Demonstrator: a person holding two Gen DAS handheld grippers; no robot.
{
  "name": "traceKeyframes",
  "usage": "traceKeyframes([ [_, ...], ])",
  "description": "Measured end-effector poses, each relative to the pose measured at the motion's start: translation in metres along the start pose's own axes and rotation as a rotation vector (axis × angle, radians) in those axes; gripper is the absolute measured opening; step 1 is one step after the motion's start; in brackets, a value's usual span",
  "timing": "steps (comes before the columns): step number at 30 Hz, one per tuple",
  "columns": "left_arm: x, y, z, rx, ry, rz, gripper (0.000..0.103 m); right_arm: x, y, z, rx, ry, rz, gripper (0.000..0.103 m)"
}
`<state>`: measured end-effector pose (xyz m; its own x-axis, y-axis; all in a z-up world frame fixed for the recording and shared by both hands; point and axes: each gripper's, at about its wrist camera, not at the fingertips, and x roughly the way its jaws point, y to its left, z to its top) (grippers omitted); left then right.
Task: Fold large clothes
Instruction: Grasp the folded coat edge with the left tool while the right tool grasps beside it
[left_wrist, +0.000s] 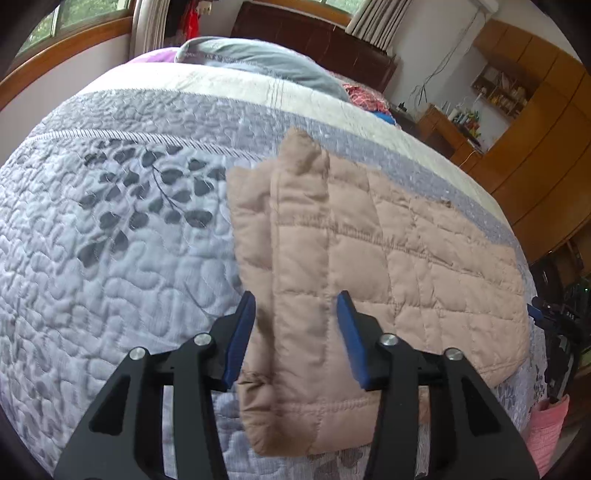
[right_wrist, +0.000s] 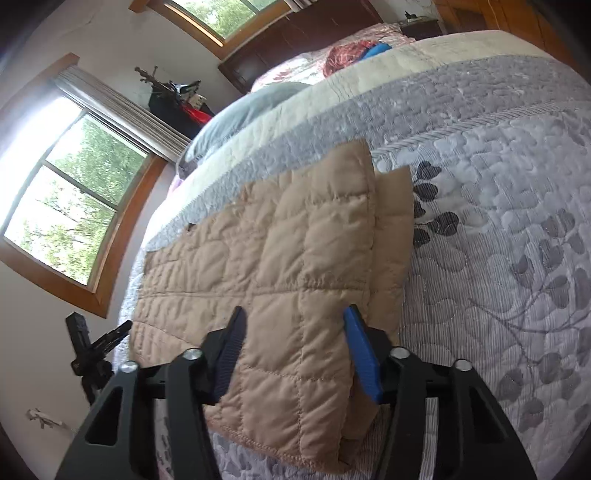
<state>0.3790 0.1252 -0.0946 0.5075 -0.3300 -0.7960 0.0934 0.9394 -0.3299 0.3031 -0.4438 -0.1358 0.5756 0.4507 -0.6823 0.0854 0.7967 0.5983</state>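
Left claw (left_wrist: 295, 306) and right claw (right_wrist: 295, 321) angle downward, jaws apart.

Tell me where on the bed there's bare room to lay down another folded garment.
The leaf-print stretch of the quilt beside the folded tan jacket lies bare, up to the grey band. The far end is crowded: a grey pillow and red-patterned bedding. Both the left gripper and right gripper stand open over the jacket.

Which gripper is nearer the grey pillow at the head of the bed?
Left, probably, by a small margin. Left gripper and right gripper hang over opposite ends of the tan quilted jacket, far from the pillow.
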Motion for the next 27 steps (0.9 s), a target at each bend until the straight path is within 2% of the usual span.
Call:
traceKeyframes([
  [1,0.003,-0.003,-0.001,0.006,0.002,0.011,0.031,0.003,0.001,0.001,-0.007,0.0,-0.027,0.034],
  [2,0.006,-0.007,-0.001,0.018,-0.006,0.045,0.026,0.005,0.002,0.002,-0.011,-0.001,-0.052,0.025],
  [3,0.006,-0.011,-0.001,0.031,-0.018,0.065,0.019,0.005,0.005,0.004,-0.016,-0.005,-0.079,0.012],
  [4,0.005,-0.013,-0.001,0.04,-0.031,0.08,0.011,0.002,0.008,0.006,-0.021,-0.022,-0.097,0.008],
  [6,-0.002,-0.017,0.0,0.035,-0.065,0.084,0.009,-0.006,0.015,0.011,-0.027,-0.053,-0.077,0.0],
  [8,-0.014,-0.015,0.003,-0.001,-0.118,0.035,0.007,-0.017,0.021,0.018,-0.04,-0.1,-0.062,0.0],
  [10,-0.021,-0.015,0.006,-0.011,-0.151,0.011,0.006,-0.021,0.024,0.026,-0.045,-0.106,-0.07,0.0],
  [12,-0.016,-0.017,0.009,-0.007,-0.13,0.028,0.007,-0.021,0.023,0.03,-0.037,-0.077,-0.045,0.005],
  [14,-0.009,-0.017,0.009,0.0,-0.104,0.046,0.007,-0.019,0.022,0.027,-0.05,-0.064,-0.075,0.008],
  [15,-0.004,-0.015,0.007,0.007,-0.083,0.057,0.01,-0.019,0.022,0.024,-0.057,-0.055,-0.1,0.018],
  [16,0.001,-0.012,0.005,0.015,-0.067,0.066,0.015,-0.016,0.019,0.021,-0.058,-0.044,-0.115,0.024],
  [20,0.009,-0.002,0.006,-0.005,-0.053,0.065,0.022,-0.001,0.002,0.01,-0.034,0.007,-0.129,0.029],
  [22,0.01,-0.004,0.01,-0.005,-0.052,0.081,0.04,0.007,-0.001,0.009,-0.031,0.025,-0.105,0.033],
  [26,0.021,-0.011,0.02,0.015,-0.031,0.1,0.043,0.013,0.0,0.012,-0.025,0.034,-0.124,0.035],
  [27,0.022,-0.012,0.021,0.017,-0.029,0.098,0.043,0.012,-0.003,0.013,-0.011,0.028,-0.108,0.039],
])
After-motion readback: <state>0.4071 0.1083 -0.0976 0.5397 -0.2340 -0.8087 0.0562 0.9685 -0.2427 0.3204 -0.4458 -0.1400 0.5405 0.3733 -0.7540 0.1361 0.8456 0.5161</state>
